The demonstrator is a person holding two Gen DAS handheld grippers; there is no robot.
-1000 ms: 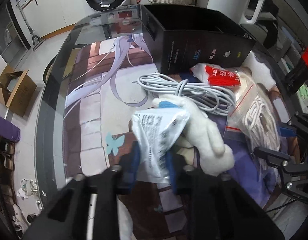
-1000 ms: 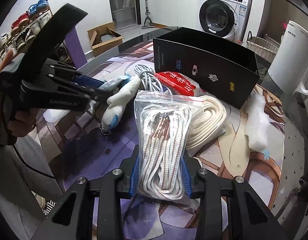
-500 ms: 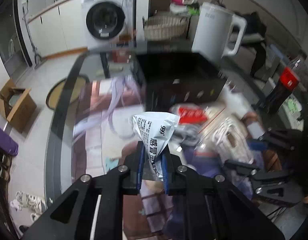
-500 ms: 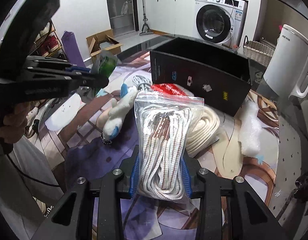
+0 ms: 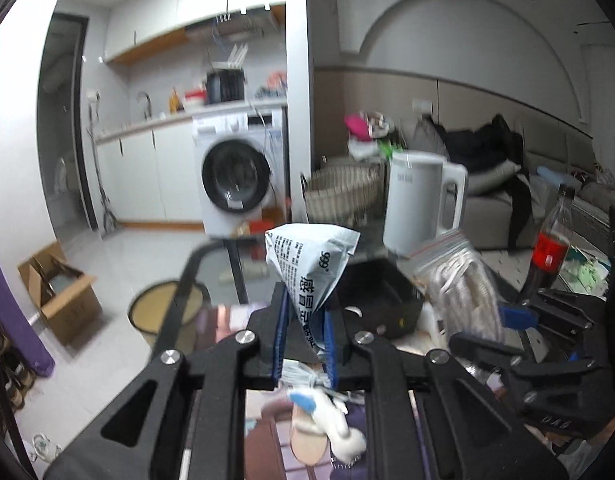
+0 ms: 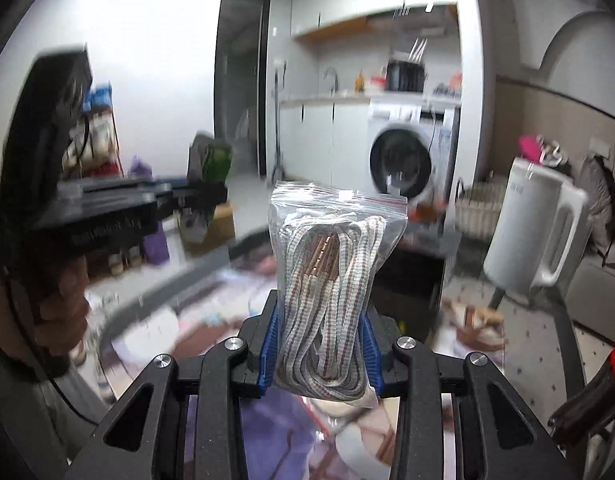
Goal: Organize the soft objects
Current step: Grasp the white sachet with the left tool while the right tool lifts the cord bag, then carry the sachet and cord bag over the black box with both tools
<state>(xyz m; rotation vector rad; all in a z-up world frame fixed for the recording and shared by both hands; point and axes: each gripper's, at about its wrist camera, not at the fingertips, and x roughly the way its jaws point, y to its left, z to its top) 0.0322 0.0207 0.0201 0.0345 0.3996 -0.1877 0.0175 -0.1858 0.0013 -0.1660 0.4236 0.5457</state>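
Note:
My left gripper (image 5: pixel 305 338) is shut on a small silver-white printed packet (image 5: pixel 309 268), held up in the air above the table. My right gripper (image 6: pixel 318 350) is shut on a clear zip bag of striped rope (image 6: pixel 331 280), also lifted. In the left wrist view the same zip bag (image 5: pixel 459 280) shows to the right in the right gripper (image 5: pixel 507 316). In the right wrist view the left gripper (image 6: pixel 195 196) shows at the left with the packet (image 6: pixel 209 160). A white plush toy (image 5: pixel 335 428) lies on the table below. The open black box (image 5: pixel 383 300) stands just beyond both grippers.
A white jug (image 5: pixel 421 200) and a cola bottle (image 5: pixel 549 248) stand past the box. A wicker basket (image 5: pixel 339 196), washing machine (image 5: pixel 235 176), round bin (image 5: pixel 163 312) and cardboard box (image 5: pixel 59 296) are on the floor beyond the glass table edge (image 5: pixel 183 292).
Both grippers have risen and tipped up toward level, so the views now show the room rather than the tabletop. The packet and the zip bag rose with them; the plush toy stayed on the table.

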